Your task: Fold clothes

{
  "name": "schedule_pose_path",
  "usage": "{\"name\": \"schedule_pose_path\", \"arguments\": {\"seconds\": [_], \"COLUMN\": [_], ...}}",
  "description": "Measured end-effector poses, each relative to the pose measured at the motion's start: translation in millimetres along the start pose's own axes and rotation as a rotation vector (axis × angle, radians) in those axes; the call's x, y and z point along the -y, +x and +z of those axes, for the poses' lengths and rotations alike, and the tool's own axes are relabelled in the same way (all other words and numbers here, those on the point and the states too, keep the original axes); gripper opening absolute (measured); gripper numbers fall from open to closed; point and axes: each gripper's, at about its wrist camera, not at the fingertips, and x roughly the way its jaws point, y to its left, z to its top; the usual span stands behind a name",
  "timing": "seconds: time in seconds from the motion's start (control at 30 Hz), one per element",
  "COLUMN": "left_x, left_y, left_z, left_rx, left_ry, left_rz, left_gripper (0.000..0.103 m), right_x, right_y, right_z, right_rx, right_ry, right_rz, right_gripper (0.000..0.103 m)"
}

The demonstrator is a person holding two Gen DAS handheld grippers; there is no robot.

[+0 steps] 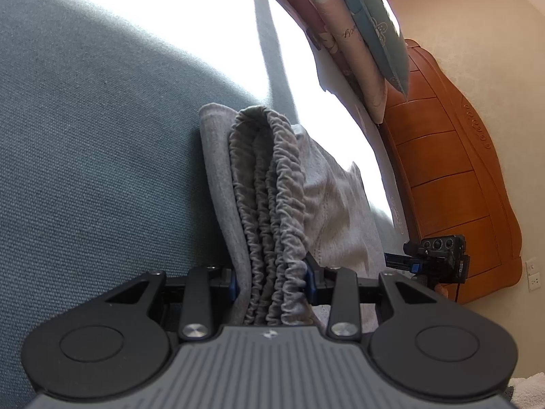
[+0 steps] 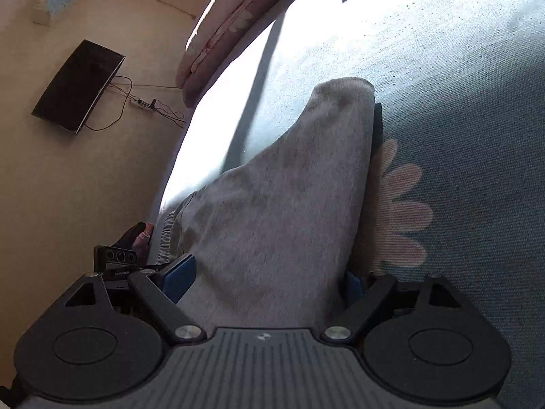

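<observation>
A grey garment [image 1: 265, 187] with a gathered elastic waistband lies on the blue-grey bed cover [image 1: 85, 136]. My left gripper [image 1: 272, 283] is shut on the bunched waistband, its blue pads pressing both sides. In the right wrist view the same garment's smooth grey cloth [image 2: 289, 204] runs forward between the wide-set jaws of my right gripper [image 2: 265, 283]. That gripper stands open, and the cloth lies loosely between its blue pads [image 2: 177, 279]. Each wrist view shows the other gripper: the right gripper [image 1: 439, 259] at the right edge of the garment, the left gripper [image 2: 115, 259] at the lower left.
Stacked pillows [image 1: 357, 34] lean at the bed's far end against a wooden headboard [image 1: 460, 170]. A pale flower print [image 2: 402, 211] marks the cover [image 2: 460, 102] beside the cloth. Beyond the bed edge are a black screen [image 2: 78, 85] and a power strip [image 2: 143, 102] with cables.
</observation>
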Motion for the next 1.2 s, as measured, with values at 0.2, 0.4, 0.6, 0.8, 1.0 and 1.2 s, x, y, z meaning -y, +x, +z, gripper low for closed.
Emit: {"name": "schedule_pose_path", "arguments": {"seconds": [0.2, 0.4, 0.6, 0.8, 1.0, 1.2], "left_x": [-0.8, -2.8, -0.2, 1.0, 7.4, 25.0], "left_y": [-0.3, -1.7, -2.6, -3.1, -2.0, 8.3], "left_z": [-1.4, -1.9, -2.7, -3.6, -2.2, 4.8], "left_rx": [0.004, 0.005, 0.008, 0.010, 0.003, -0.006], "left_ry": [0.002, 0.004, 0.004, -0.002, -0.019, 0.000], "left_rz": [-0.006, -0.014, 0.001, 0.010, 0.050, 0.106], "left_gripper": [0.037, 0.037, 0.037, 0.036, 0.037, 0.037], "right_x": [-3.6, -6.8, -4.7, 17.5, 6.5, -13.4], "right_y": [18.1, 7.7, 28.2, 18.0, 23.1, 29.3], "right_z": [12.9, -7.6, 13.9, 6.9, 3.5, 0.9], "right_rx": [-0.008, -0.055, -0.037, -0.028, -0.031, -0.037], "right_ry": [0.039, -0.045, 0.009, 0.054, -0.023, -0.109], "right_rz": [-0.020, 0.008, 0.007, -0.049, -0.138, -0.235], "right_gripper": [0.089, 0.088, 0.086, 0.020, 0.014, 0.014]}}
